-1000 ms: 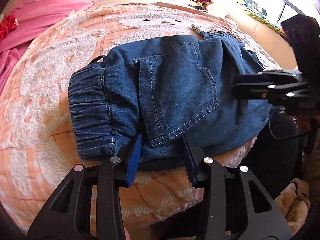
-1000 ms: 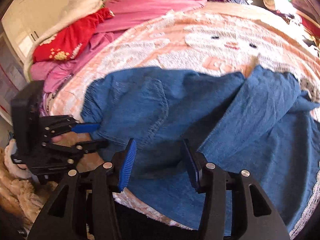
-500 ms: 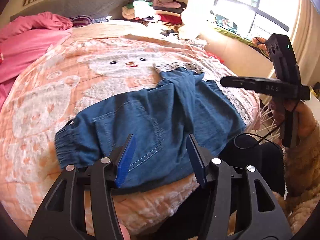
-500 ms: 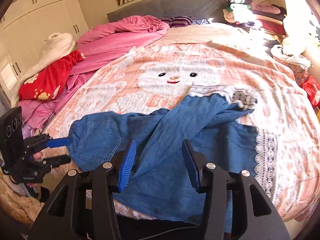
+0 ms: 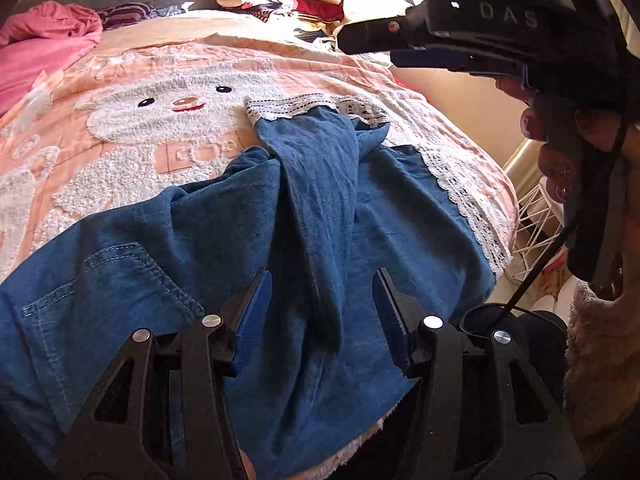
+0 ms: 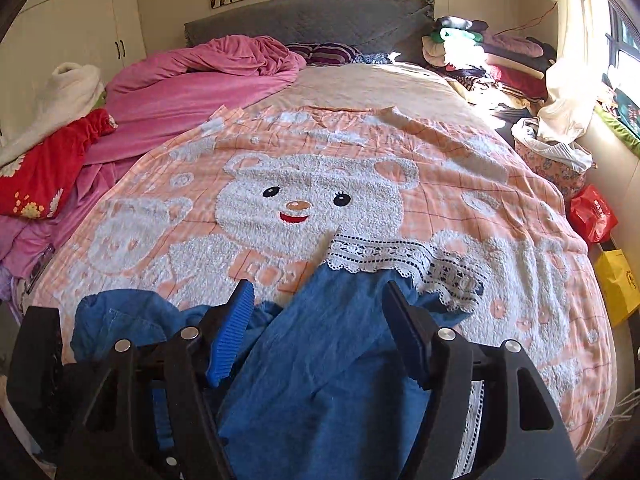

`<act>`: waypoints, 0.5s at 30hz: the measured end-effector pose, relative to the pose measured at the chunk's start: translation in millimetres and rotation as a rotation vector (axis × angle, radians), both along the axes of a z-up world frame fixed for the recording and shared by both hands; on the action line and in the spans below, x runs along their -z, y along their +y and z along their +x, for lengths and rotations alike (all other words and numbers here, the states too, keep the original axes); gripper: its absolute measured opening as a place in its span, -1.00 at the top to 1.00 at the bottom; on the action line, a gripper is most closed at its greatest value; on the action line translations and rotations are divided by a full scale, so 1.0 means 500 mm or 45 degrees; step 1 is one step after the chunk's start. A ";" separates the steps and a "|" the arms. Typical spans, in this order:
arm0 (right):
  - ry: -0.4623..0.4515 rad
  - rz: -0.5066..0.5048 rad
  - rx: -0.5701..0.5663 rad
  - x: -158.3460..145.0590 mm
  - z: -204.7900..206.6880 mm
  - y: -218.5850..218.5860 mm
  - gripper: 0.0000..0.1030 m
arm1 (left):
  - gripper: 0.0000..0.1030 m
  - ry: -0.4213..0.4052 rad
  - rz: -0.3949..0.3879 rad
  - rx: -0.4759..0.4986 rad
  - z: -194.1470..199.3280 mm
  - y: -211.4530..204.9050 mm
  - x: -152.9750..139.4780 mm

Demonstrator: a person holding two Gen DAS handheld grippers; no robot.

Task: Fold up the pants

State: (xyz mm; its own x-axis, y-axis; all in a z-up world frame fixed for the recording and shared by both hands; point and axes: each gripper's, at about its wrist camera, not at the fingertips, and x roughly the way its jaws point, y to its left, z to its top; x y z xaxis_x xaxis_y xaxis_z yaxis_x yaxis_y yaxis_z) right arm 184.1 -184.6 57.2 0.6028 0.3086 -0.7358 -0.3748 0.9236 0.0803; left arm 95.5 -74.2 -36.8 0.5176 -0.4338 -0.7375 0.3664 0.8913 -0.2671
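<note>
Left claw [image 5: 322, 316]: jaws apart, nothing between them; it hangs low over the near part of the pants, close to the bed's near edge, which looks to me like a pause to survey the cloth before picking an edge
Right claw [image 6: 318, 332]: jaws apart too, gripping nothing; it is lifted above the legs and looks down the length of the bed, a height that suits choosing the next hold
Right claw from the left side [image 5: 440, 46]: it sits high and to the right of the cloth, clear of it, held in the person's hand
Pants [image 5: 248, 264]: blue denim, spread across the near end of the bed, back pocket [image 5: 116, 284] facing up on the left, so the seat side is on top
Upper leg [image 5: 320, 176]: it lies slantwise over the other leg, its lace cuff [image 6: 376, 254] pointing toward the headboard, so the legs are not squared up
Lower leg hem [image 5: 468, 204]: its lace runs along the bed's right side, near the edge
Blanket [image 6: 280, 176]: peach with a white bear, it gives a broad flat surface for folding
Progress: early, I judge; the legs need stacking neatly before any cross fold
Risk: cloth near the edge could slide off
</note>
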 end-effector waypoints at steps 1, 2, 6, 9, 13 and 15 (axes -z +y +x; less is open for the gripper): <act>0.010 -0.011 0.000 0.008 0.017 0.008 -0.26 | 0.27 0.015 -0.008 -0.004 0.007 0.000 0.007; 0.029 -0.022 -0.003 0.018 0.038 0.015 -0.26 | 0.41 0.026 -0.019 -0.005 0.012 0.000 0.013; 0.115 -0.076 0.021 0.072 0.116 0.044 -0.26 | 0.69 0.072 -0.048 -0.018 0.025 0.002 0.030; 0.179 -0.102 0.035 0.116 0.167 0.065 -0.26 | 0.75 0.092 -0.066 -0.034 0.034 0.008 0.039; 0.244 -0.149 0.045 0.171 0.218 0.099 -0.26 | 0.75 0.101 -0.078 -0.036 0.038 0.010 0.042; 0.266 -0.188 0.074 0.191 0.240 0.109 -0.26 | 0.75 0.098 -0.075 -0.034 0.038 0.008 0.042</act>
State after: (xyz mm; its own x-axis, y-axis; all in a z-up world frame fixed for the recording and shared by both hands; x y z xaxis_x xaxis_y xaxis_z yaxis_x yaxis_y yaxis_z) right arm 304.3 -129.9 -38.1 0.4469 0.1576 -0.8806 -0.3102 0.9506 0.0127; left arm 114.4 -70.4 -57.9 0.4722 -0.4640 -0.7495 0.3187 0.8826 -0.3456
